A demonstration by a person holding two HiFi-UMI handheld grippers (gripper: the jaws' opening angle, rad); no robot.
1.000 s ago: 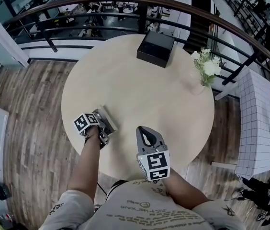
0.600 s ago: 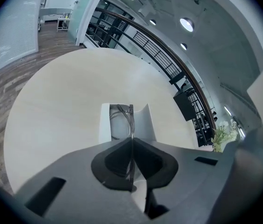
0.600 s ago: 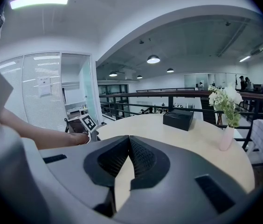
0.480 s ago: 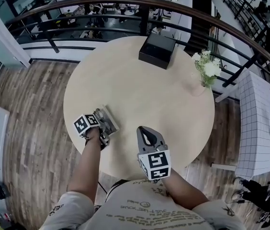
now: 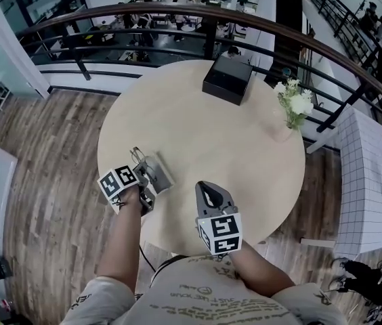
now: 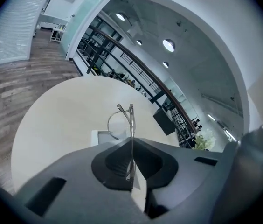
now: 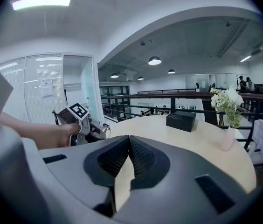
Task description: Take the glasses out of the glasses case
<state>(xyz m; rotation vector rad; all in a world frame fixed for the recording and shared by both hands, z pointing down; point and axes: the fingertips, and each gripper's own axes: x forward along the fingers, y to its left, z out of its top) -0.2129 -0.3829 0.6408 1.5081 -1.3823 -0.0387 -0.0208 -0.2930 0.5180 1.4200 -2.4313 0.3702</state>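
Head view: bright and evenly lit. The table (image 5: 245, 147) shows no glare, and the shadows on it are faint and soft. The railing (image 5: 177, 9) bows hard, which is lens distortion.

Both gripper views are round pictures with black corners.

Right gripper view: a strip light (image 7: 41, 2) and a round lamp (image 7: 154, 60) burn out to white. The body of my right gripper (image 7: 128, 146) in the foreground is soft and out of focus.

Left gripper view: dimmer, with a bluish cast. A ceiling lamp (image 6: 168, 45) glows overhead, and the edges are smeared.

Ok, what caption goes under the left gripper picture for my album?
The left gripper pinches thin wire glasses, with the pale case behind them on the round table.
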